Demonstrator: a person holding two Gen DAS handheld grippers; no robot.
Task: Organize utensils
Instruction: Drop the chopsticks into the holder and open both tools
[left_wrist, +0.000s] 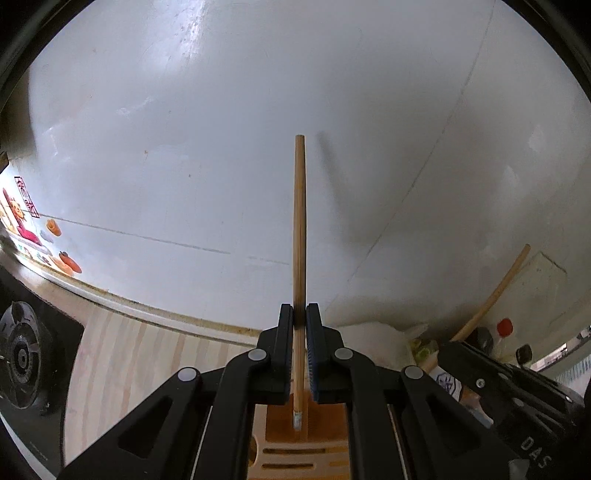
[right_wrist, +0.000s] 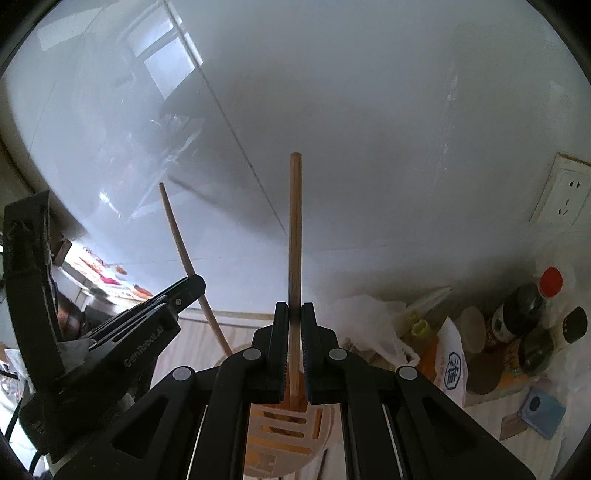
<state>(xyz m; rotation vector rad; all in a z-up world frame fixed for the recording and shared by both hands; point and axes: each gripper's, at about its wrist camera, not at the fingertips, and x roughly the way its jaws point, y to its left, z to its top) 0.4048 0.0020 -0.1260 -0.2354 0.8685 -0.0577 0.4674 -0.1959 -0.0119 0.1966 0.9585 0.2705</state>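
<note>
White tiled wall behind (left_wrist: 221, 129), pale wood desk (left_wrist: 147, 350) below, stove burner (left_wrist: 22, 354) at far left, bottles and bags (right_wrist: 517, 325) crowded at right.

Progress, judged: 2 chopsticks in hand, neither yet dropped. Slotted holder (left_wrist: 295, 458) sits directly under both grippers, close to the lower tips; insertion and release remain. Other utensils left to sort: cannot tell, none visible on the desk.

Left gripper (left_wrist: 300, 314): clamped nearly shut on left chopstick (left_wrist: 300, 221), stick upright between the pads, lower tip just over the orange interior of the holder. Whether the tip touches the holder: cannot tell.

Right gripper (right_wrist: 294, 314): likewise pinched almost fully closed on right chopstick (right_wrist: 294, 229), stick upright, lower end at the holder's rim (right_wrist: 280, 410).

Pose: both grippers side by side, close together, angled steeply downward over the holder, each visible at the edge of the other's view. Sticks roughly parallel, well clear of the wall.
</note>
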